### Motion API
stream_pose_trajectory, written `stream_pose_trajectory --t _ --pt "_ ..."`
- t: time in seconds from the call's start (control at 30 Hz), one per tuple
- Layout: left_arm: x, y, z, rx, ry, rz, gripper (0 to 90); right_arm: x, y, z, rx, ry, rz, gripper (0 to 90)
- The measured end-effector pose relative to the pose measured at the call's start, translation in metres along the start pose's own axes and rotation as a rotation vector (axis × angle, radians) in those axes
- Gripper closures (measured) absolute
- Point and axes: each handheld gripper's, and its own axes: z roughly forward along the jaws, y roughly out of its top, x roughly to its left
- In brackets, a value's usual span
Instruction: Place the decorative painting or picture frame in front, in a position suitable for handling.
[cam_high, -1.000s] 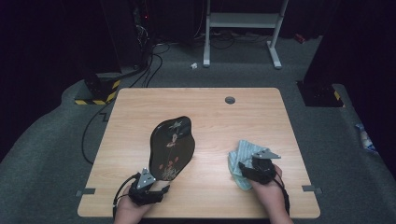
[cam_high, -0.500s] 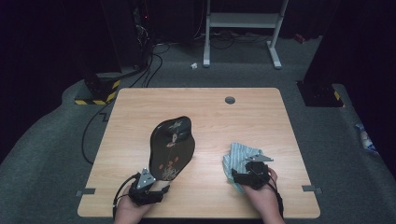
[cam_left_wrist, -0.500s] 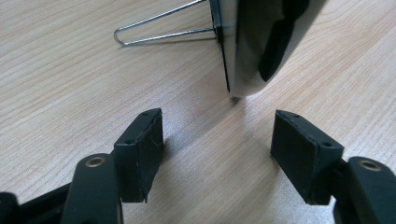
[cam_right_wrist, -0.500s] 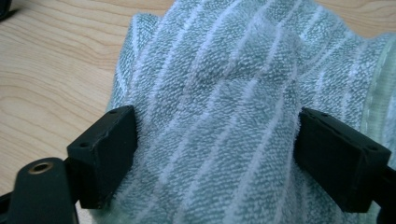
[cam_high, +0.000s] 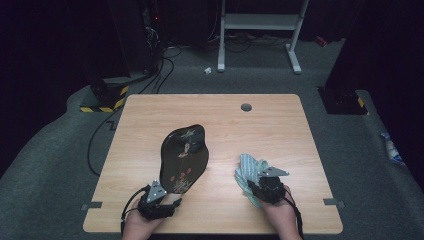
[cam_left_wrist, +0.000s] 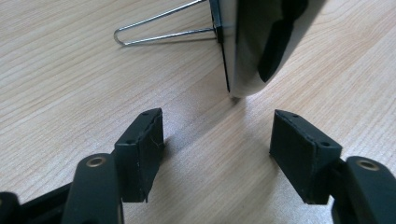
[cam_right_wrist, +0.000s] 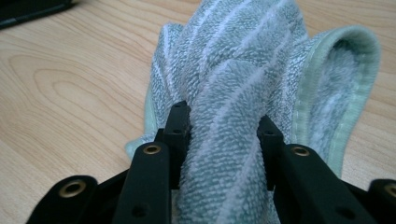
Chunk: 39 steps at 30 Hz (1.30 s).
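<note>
A black oval plate (cam_high: 184, 157) with red and gold decoration leans on a wire stand (cam_left_wrist: 159, 28) left of the table's middle. My left gripper (cam_high: 169, 195) stands open just in front of the plate's lower edge (cam_left_wrist: 247, 56). Nothing lies between its pads (cam_left_wrist: 140, 149), and the gripper (cam_left_wrist: 217, 140) is clear of the plate. A pale green striped towel (cam_high: 248, 167) lies bunched at the right front. My right gripper (cam_right_wrist: 223, 126) has just been closing and is shut on a fold of the towel (cam_right_wrist: 233, 70).
The wooden table (cam_high: 280, 130) has a round cable hole (cam_high: 246, 107) near its far edge. Beyond it, on the dark carpet, are cables, a yellow-and-black striped base (cam_high: 107, 102) and a white frame (cam_high: 260, 30).
My right gripper has shifted slightly left over the towel, and the towel now sits bunched more to the left. The left gripper and the plate have stayed put.
</note>
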Motion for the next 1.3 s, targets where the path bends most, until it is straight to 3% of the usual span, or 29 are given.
stream_pose_trajectory --t 0.13,0.23,0.27,0.3,0.5,0.53,0.73,0.87,1.03,1.17,1.3 --pt "0.000 0.000 0.000 -0.001 -0.004 -0.006 36.4 0.001 0.000 -0.005 -0.042 0.002 -0.011 68.1" --pt "0.001 0.000 -0.001 -0.014 0.003 -0.022 36.3 0.008 0.004 -0.020 -0.124 -0.009 -0.047 68.5" --pt "0.001 0.000 -0.001 -0.014 0.003 -0.022 35.9 0.008 0.004 -0.020 -0.124 -0.009 -0.047 68.5" --pt "0.000 -0.001 -0.002 -0.031 0.001 -0.025 35.9 0.012 0.007 -0.026 -0.156 -0.007 -0.060 68.7" --pt "-0.002 -0.002 -0.009 -0.108 0.007 -0.021 35.7 0.023 0.015 -0.037 -0.213 0.031 -0.085 68.6" --pt "-0.004 -0.001 -0.012 -0.144 0.016 -0.028 35.6 0.029 0.019 -0.040 -0.230 0.040 -0.106 68.5" --pt "-0.004 0.003 -0.022 -0.215 0.021 -0.042 37.5 0.042 0.030 -0.047 -0.263 0.076 -0.142 68.3" --pt "0.002 0.006 -0.025 -0.256 0.011 -0.081 38.7 0.052 0.042 -0.050 -0.288 0.129 -0.164 68.1" --pt "0.007 0.014 -0.025 -0.280 0.007 -0.085 40.8 0.055 0.053 -0.053 -0.337 0.189 -0.160 67.8" --pt "0.008 0.018 -0.023 -0.285 -0.015 -0.099 44.0 0.059 0.061 -0.057 -0.365 0.195 -0.172 67.7" --pt "0.008 0.020 -0.022 -0.287 -0.016 -0.100 45.6 0.063 0.069 -0.059 -0.359 0.208 -0.186 67.9"
